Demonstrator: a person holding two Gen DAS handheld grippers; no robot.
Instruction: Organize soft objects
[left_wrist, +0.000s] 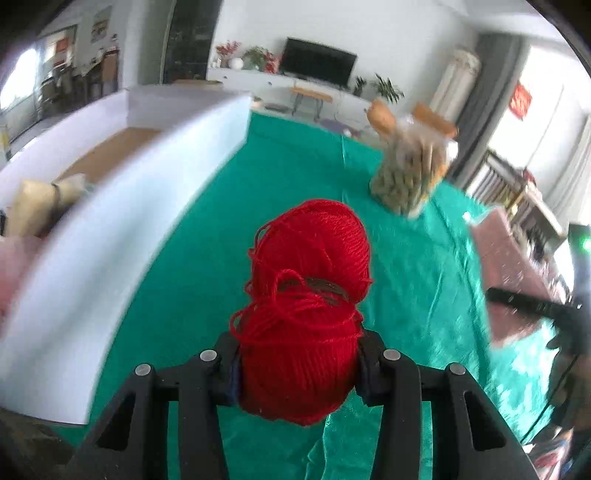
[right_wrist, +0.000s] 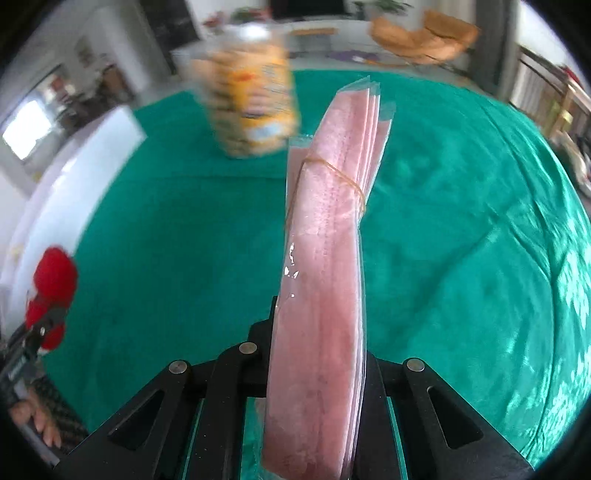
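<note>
Carrying two things at once above the green cloth (left_wrist: 221, 221): gripping the red yarn ball (left_wrist: 306, 295) in the left gripper (left_wrist: 297, 354), jaws standing part-way closed and pinching its near end, the far end projecting free ahead; clamping the flat bundle of pink packets (right_wrist: 325, 240) edge-on in the right gripper (right_wrist: 317, 354), jaws drawn nearly together on its lower end, a rubber band (right_wrist: 343, 177) circling the stack higher up. Judging the step in hand as bringing both across to the white box (left_wrist: 147, 177) at the left, a beige soft item (left_wrist: 33, 210) already lying inside. Doing it well probably meaning: lifting the yarn clear of the box's near wall before crossing, watching the loose strands for snagging; holding the long pink bundle steady against swinging or slipping; steering wide of the clear bag of snacks (left_wrist: 410, 173) standing on the cloth; opening only once low inside the box.
</note>
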